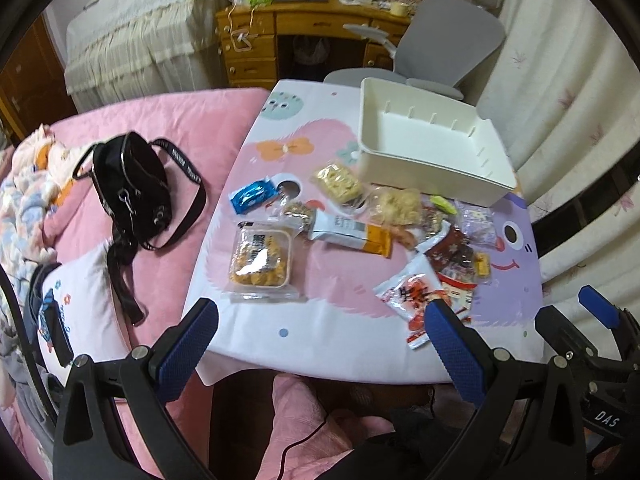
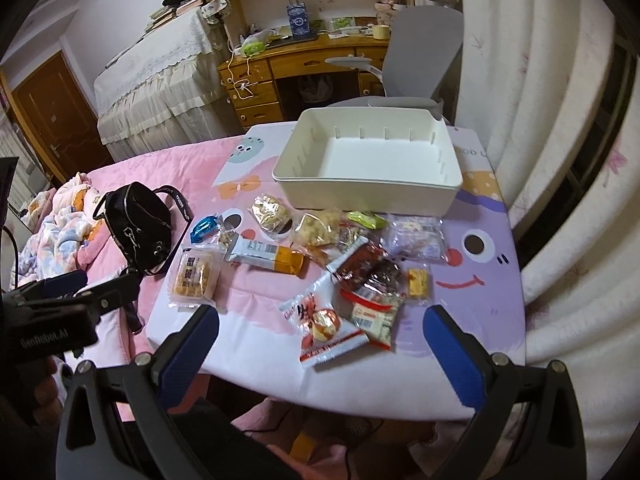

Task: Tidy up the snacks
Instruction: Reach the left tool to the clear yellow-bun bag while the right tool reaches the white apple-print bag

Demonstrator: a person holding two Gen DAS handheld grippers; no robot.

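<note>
snack packets (image 2: 320, 264) are lying scattered on the small table (image 2: 492, 320), just in front of the empty white bin (image 2: 368, 196). they are looking light, crinkly and slippery, some likely brittle inside, so pinching a sealed edge, such as that of the red-and-white packet (image 2: 328, 332), is seeming wisest. the left gripper (image 1: 320, 344) and right gripper (image 2: 322, 346) are both hovering low at the near table edge, jaws spread wide, holding nothing, pointing toward the pile.
</note>
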